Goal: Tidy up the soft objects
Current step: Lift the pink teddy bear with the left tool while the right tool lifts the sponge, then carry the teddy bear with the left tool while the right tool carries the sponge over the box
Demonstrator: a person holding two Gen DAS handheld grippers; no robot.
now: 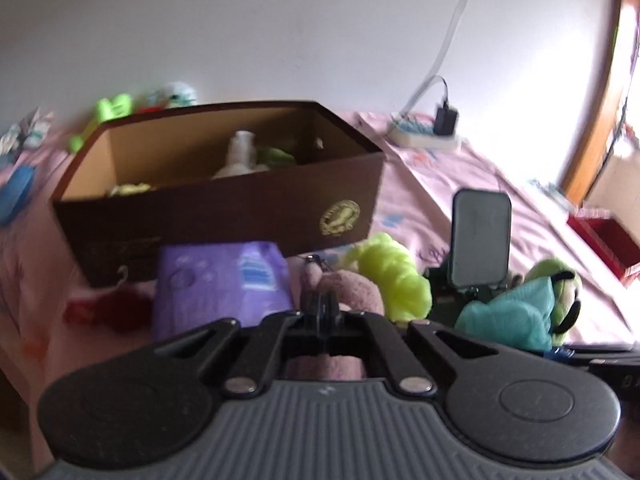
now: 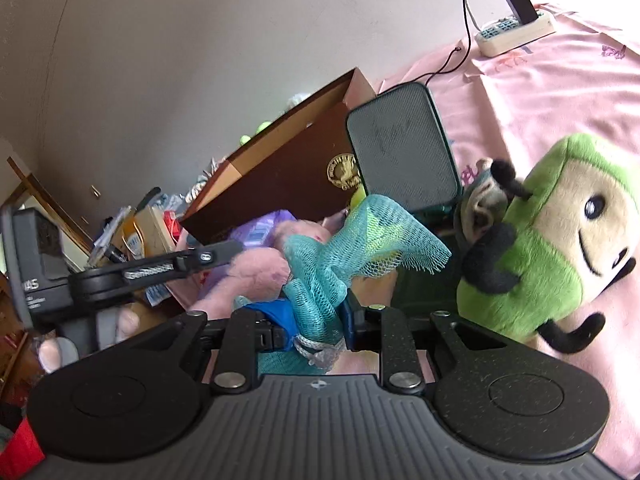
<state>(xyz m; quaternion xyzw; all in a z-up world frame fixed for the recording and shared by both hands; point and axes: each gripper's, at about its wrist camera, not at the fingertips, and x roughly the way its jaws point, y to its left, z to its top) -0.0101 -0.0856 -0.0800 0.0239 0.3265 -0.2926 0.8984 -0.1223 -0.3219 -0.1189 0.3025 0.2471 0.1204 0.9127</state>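
Clearly the brown box (image 1: 224, 204) fills the middle of the left wrist view on the pink bedsheet (image 1: 460, 184), with a few soft things inside, and a purple packet (image 1: 224, 284) leans just in front of it. At right in the right wrist view lies the green plush toy (image 2: 560, 240). In the lower centre the right gripper (image 2: 312, 328) is closed on the teal mesh sponge (image 2: 340, 244), while the left gripper (image 1: 320, 308) is pinched narrow around a pink plush (image 1: 352, 292).
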